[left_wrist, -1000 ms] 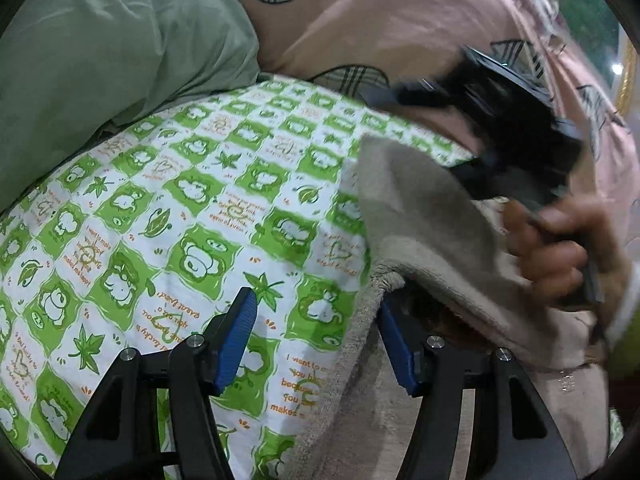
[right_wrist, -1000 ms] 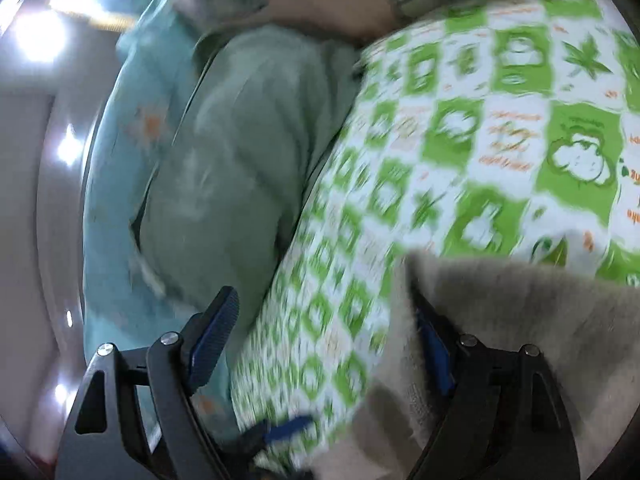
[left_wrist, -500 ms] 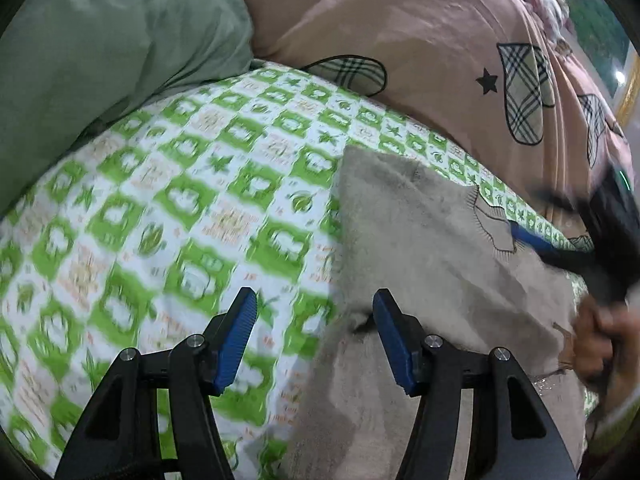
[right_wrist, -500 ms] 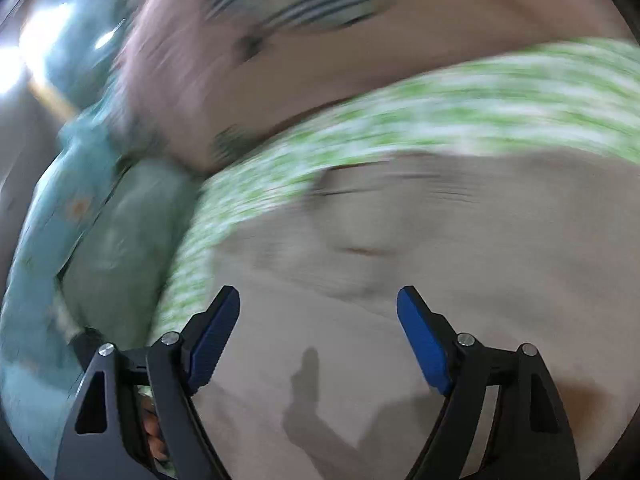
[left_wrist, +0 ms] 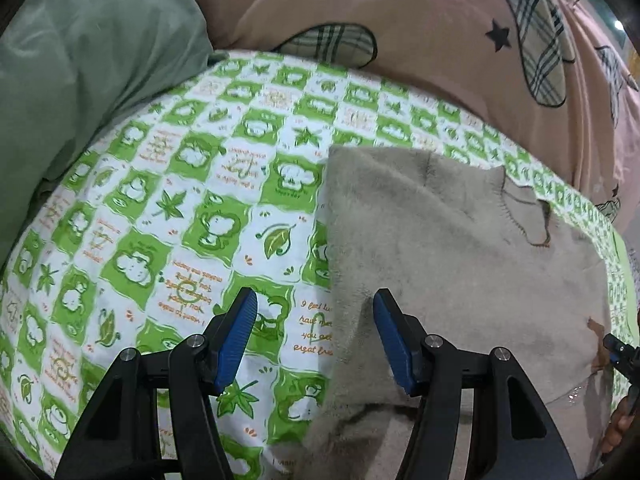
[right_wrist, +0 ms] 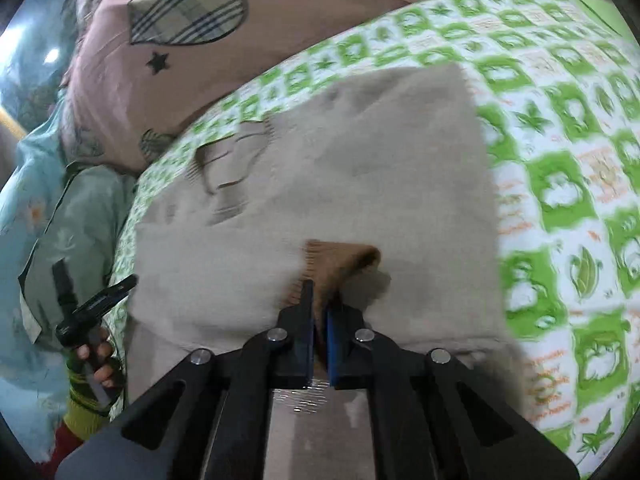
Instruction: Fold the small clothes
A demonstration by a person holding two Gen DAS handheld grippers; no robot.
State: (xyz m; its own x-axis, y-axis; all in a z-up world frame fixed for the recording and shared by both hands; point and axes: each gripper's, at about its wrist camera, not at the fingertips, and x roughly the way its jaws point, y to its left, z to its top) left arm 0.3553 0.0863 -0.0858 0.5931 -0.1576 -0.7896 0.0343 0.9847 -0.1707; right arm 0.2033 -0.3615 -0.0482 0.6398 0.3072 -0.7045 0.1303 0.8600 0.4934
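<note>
The small sweater [left_wrist: 440,248] was soft beige. The bed sheet [left_wrist: 168,216] had green and white squares with leaves. The blanket [left_wrist: 420,16] was pink with checked hearts. The pillow [left_wrist: 80,72] was plain green.

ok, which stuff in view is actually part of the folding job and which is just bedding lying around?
In the job:
- beige knit garment
- right hand-held gripper, closing on its brown cuff
- left hand-held gripper, jaws apart over the garment's edge

Lying about:
- green-patterned sheet
- pink quilt
- green pillow
</note>
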